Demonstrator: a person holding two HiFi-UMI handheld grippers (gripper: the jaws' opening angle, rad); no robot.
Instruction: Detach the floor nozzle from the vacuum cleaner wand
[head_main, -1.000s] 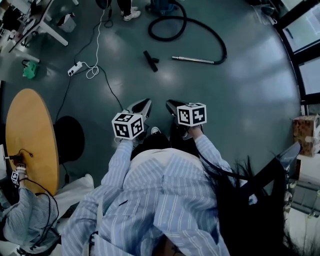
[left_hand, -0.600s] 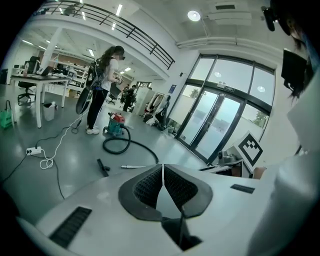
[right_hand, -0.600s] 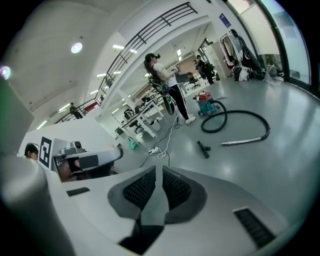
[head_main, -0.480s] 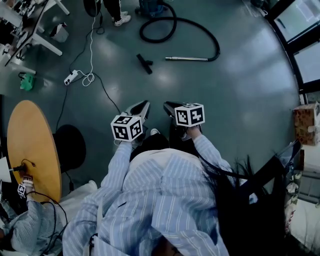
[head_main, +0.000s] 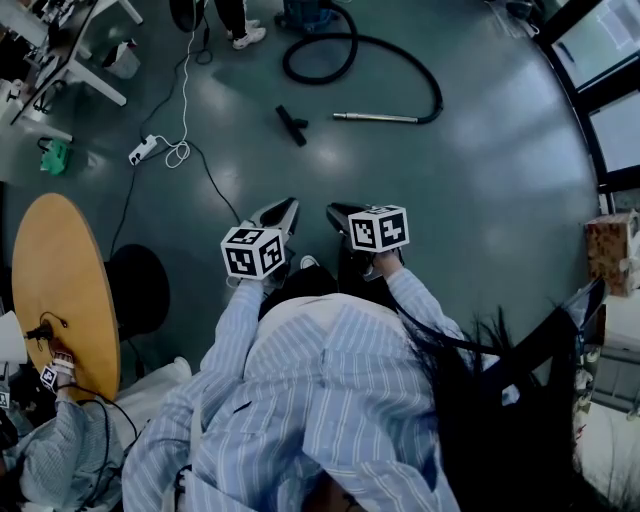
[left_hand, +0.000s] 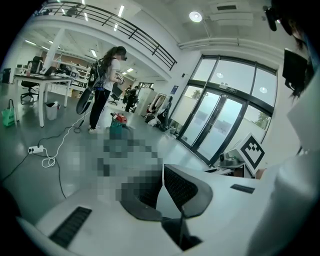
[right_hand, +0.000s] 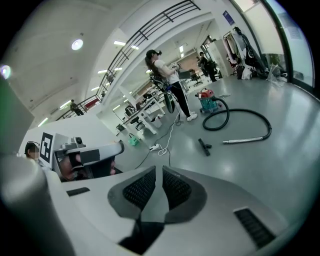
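Ahead, the nozzle (head_main: 292, 124) lies on the floor (head_main: 480, 200) at the far side, just left of the wand (head_main: 375, 117) and apart from its free end, while the hose (head_main: 420, 70) curves off the wand's right end. The left tongs (head_main: 288, 207) and right tongs (head_main: 336, 211) are each pressed together on nothing, side by side, with open floor between them and the nozzle. A round table (head_main: 50, 270) edges the left, and a cable (head_main: 205, 165) trails between it and the nozzle.

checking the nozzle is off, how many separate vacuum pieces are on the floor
2. The floor nozzle lies alone. The wand lies right of it, apart from it, joined to the hose that curls to the canister. More may be hidden.
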